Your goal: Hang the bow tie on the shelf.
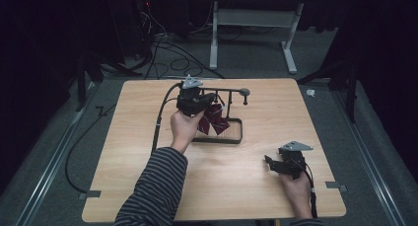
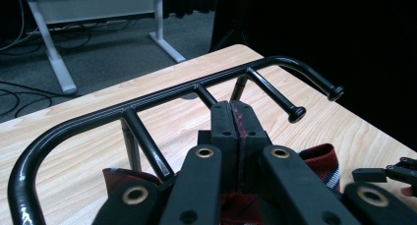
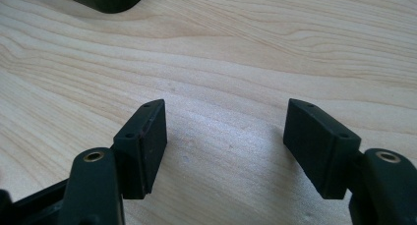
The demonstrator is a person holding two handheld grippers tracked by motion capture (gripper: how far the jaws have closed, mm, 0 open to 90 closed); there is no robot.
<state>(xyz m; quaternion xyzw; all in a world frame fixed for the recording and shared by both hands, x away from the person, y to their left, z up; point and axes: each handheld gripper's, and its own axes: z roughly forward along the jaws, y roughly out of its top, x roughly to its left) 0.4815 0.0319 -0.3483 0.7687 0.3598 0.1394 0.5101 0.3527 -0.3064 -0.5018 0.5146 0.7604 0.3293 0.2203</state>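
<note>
Nearest the person, the right hand-held gripper [image 1: 270, 163] rests low over the light wooden bench [image 1: 256, 196] by its right front corner, jaws standing wide apart with bare wood grain between them in the right gripper view [image 3: 223, 141].

Farther in, towards the middle of the bench, the left hand-held gripper [image 1: 213, 98] is clamped on a dark red patterned cloth with pale stripes [image 1: 215, 120]; in the left gripper view its pads [image 2: 223, 124] meet with a thin red edge of the fabric pinched between them, and more of the cloth [image 2: 322, 158] bunches under the jaws. The cloth hangs from this grip down over the black rectangular tray-like base [image 1: 238, 137] of a black metal rack (the nearest thing here to a container), its lower folds lying inside that frame.

Just beyond the pads runs the rack's curved black top bar with short knob-ended pegs [image 2: 162, 97], seen in the high view at the far side [image 1: 231, 93].

No label or writing can be read on anything.
</note>
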